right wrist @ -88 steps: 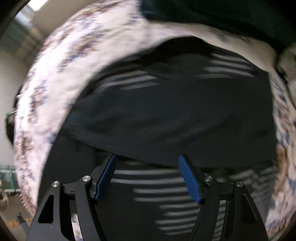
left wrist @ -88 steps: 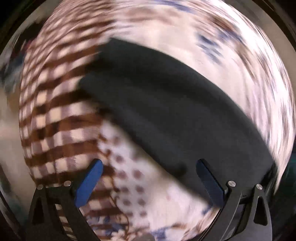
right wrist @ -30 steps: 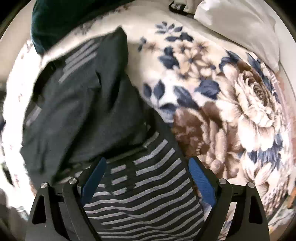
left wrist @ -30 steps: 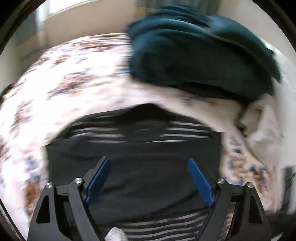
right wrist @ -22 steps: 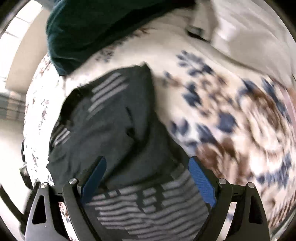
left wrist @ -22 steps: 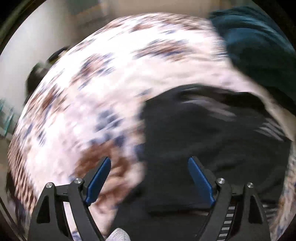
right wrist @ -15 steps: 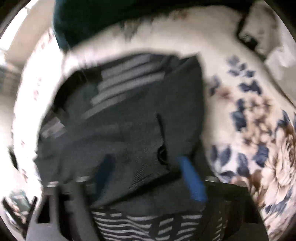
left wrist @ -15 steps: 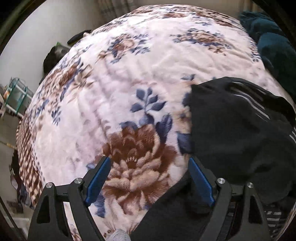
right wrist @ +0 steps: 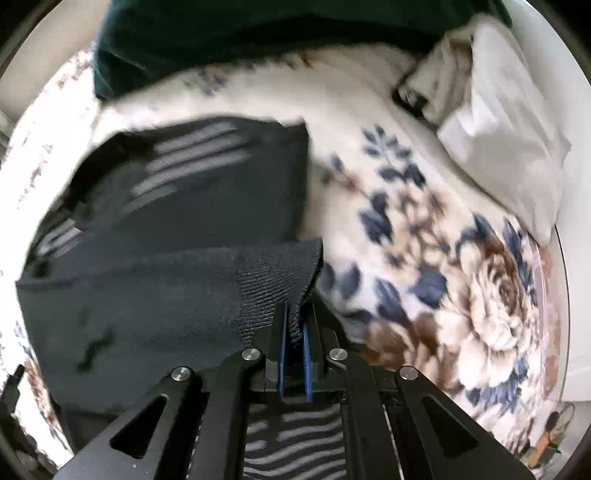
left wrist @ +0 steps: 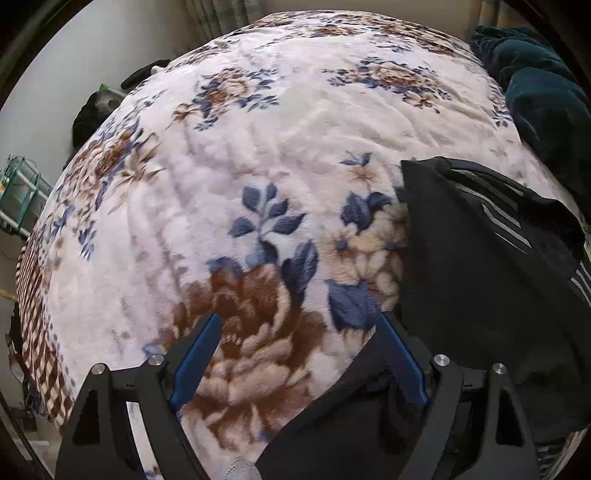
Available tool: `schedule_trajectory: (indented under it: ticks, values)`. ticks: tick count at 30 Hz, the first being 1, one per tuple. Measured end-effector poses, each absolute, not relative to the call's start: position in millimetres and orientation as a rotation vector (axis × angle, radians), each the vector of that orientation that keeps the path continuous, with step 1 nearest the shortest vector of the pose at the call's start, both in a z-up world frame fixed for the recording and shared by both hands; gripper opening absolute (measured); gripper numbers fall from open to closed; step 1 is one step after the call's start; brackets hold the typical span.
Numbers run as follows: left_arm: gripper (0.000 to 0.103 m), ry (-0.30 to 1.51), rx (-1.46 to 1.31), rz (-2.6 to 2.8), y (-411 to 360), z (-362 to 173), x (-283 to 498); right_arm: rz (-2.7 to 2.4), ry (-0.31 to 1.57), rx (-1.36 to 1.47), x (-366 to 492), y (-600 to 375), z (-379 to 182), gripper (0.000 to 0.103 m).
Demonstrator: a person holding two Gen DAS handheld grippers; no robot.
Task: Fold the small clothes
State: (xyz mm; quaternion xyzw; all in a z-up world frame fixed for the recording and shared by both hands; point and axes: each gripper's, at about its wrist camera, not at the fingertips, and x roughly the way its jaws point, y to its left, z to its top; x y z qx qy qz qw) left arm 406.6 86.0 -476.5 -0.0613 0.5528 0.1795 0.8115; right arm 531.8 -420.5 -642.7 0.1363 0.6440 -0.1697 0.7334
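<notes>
- My right gripper [right wrist: 294,332] has just been closing, and its blue pads now pinch the ribbed corner of the dark garment [right wrist: 155,295].
- Grey stripes show on the garment's far folded part and below the jaws.
- It lies on a floral blanket [right wrist: 461,266].
- A white pillow [right wrist: 506,122] and dark teal fabric [right wrist: 221,33] lie beyond.
</notes>
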Motion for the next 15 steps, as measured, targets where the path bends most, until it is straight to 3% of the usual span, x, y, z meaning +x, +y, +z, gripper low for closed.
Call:
schedule_trajectory:
  ticks: [4, 6, 8, 11, 15]
  values:
    - [0.085, 1.163, -0.109, 0.392, 86, -476, 411, -0.354, 1.58, 0.336, 535, -427, -662, 0.013]
    - [0.085, 1.152, -0.098, 0.416, 90, -474, 409, -0.338, 1.502, 0.24, 545, -410, -629, 0.029]
    - [0.085, 1.159, -0.095, 0.46, 98, -477, 410, -0.244, 1.382, 0.23, 558, -381, -591, 0.069]
    - [0.085, 1.173, -0.131, 0.485, 110, -482, 418, -0.033, 1.349, 0.241, 594, -325, -577, 0.073]
    - [0.085, 1.157, -0.121, 0.5, 123, -485, 440, 0.284, 1.387, 0.174, 659, -230, -612, 0.073]
